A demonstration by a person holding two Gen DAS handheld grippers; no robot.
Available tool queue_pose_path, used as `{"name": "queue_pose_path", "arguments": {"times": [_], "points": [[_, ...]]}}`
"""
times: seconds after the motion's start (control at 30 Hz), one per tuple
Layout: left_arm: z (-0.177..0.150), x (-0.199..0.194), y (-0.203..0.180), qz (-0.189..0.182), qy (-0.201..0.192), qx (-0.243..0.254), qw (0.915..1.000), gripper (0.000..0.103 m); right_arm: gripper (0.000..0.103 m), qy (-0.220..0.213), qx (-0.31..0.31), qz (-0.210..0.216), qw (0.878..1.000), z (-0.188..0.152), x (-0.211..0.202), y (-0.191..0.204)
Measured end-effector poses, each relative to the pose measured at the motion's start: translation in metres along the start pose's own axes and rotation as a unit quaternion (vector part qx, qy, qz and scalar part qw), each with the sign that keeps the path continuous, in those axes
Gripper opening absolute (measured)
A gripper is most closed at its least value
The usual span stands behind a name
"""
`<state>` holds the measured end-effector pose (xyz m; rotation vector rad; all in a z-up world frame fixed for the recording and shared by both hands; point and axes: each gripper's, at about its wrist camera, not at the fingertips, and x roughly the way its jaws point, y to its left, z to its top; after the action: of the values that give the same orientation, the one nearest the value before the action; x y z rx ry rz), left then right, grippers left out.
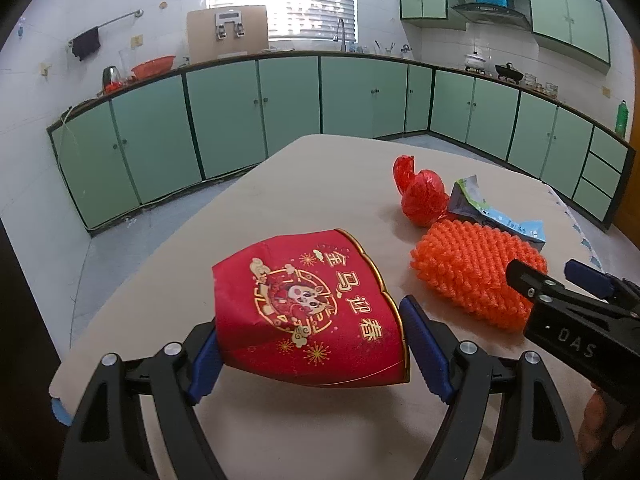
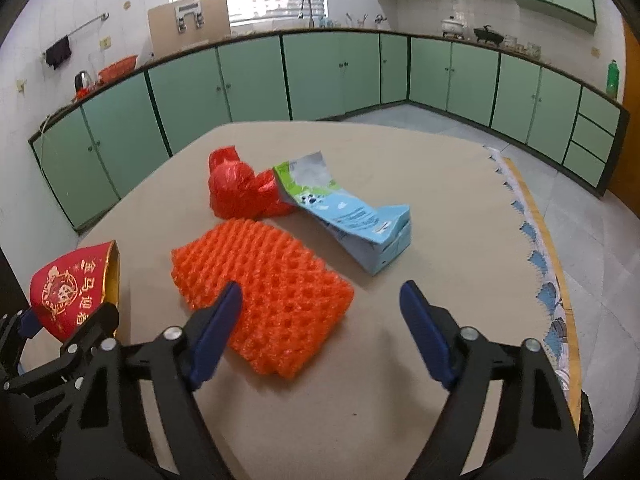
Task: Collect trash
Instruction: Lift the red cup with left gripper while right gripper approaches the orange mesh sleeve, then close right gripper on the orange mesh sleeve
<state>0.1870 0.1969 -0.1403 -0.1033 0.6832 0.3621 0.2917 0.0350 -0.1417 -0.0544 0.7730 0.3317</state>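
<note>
Left tongs (image 1: 310, 350) clamp a red printed paper bag (image 1: 308, 312) between both blue pads, held above the worktop (image 1: 280, 200). Right tongs (image 2: 320, 320) stand wide and hold nothing, their left pad over the near edge of an orange foam net (image 2: 264, 292). Beyond the net lie a flattened blue carton (image 2: 356, 224) and a crumpled red plastic bag (image 2: 240, 192).

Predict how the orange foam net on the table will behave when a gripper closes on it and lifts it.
The orange foam net is an open mesh lying slumped, so it will probably squash and droop rather than stay stiff. It looks airy, hence likely very light. Its bumpy surface should resist slipping, and being flattish, it seems unlikely to roll.
</note>
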Motion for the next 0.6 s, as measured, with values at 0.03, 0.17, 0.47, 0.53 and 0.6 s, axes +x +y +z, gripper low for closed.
{"name": "queue_pose_path", "arguments": {"times": [0.03,0.17,0.47,0.53,0.6], "points": [[-0.0008,0.0005,-0.0002,0.000,0.001,-0.001,1.0000,0.079,0.078,0.001,0.000,-0.001,1.000,-0.0001,0.0004,0.0001],[-0.0027,0.0020,0.0006,-0.001,0.004,-0.002,1.0000,0.079,0.071,0.006,-0.005,0.003,1.000,-0.0013,0.0023,0.0009],[-0.0028,0.0022,0.0056,0.003,0.006,-0.007,1.0000,0.079,0.042,0.016,-0.021,0.026,0.999,-0.0039,0.0041,0.0054],[-0.0037,0.0020,0.0060,0.003,0.006,-0.008,0.9999,0.079,0.033,0.016,-0.019,0.031,0.999,-0.0043,0.0041,0.0045],[-0.0036,0.0016,0.0058,0.003,0.006,-0.007,1.0000,0.079,0.025,0.016,-0.018,0.034,0.999,-0.0043,0.0041,0.0040]]}}
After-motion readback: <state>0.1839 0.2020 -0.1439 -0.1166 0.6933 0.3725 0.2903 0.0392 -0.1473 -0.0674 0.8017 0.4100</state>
